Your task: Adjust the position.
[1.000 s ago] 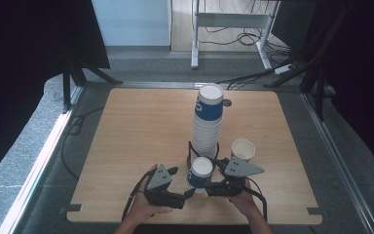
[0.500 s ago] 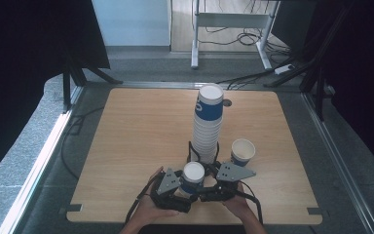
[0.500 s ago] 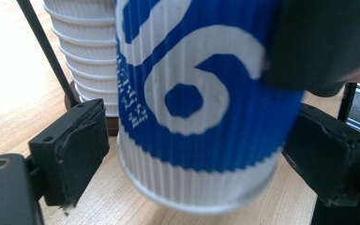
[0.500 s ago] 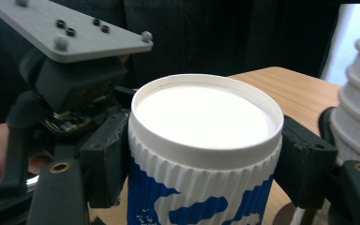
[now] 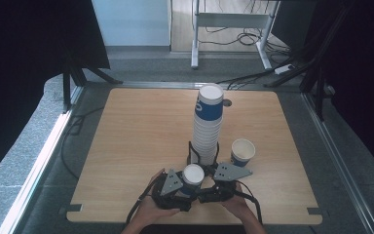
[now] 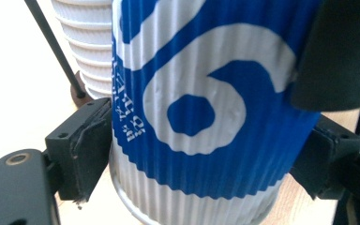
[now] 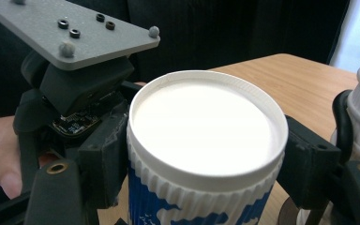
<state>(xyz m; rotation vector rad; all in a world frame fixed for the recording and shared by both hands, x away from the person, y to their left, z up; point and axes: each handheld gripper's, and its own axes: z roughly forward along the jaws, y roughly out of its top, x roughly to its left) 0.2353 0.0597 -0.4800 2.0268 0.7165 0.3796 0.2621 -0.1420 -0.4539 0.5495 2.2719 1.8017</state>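
A blue-and-white ribbed paper cup with a white lid [image 5: 193, 174] sits between both grippers near the table's front edge. My left gripper [image 6: 206, 154] has just been closing, and its pads now press on the cup's body [image 6: 201, 117] from both sides. My right gripper [image 7: 206, 164] grips the same cup [image 7: 201, 136] at the lid rim. Its jaws have just been opening a little, but both pads still touch the rim. In the high view the left gripper [image 5: 187, 187] and right gripper [image 5: 202, 183] meet under the lid, each with a hand behind it.
A tall stack of ribbed cups [image 5: 207, 129] stands in a black wire holder just behind the grippers. An open, unlidded cup [image 5: 242, 152] stands to its right. The wooden table [image 5: 141, 126] has bare room on its left half. Cables trail off the front edge.
The lidded cup and both grippers have shifted slightly left and toward the front edge. The left gripper's jaws have come in around the cup.
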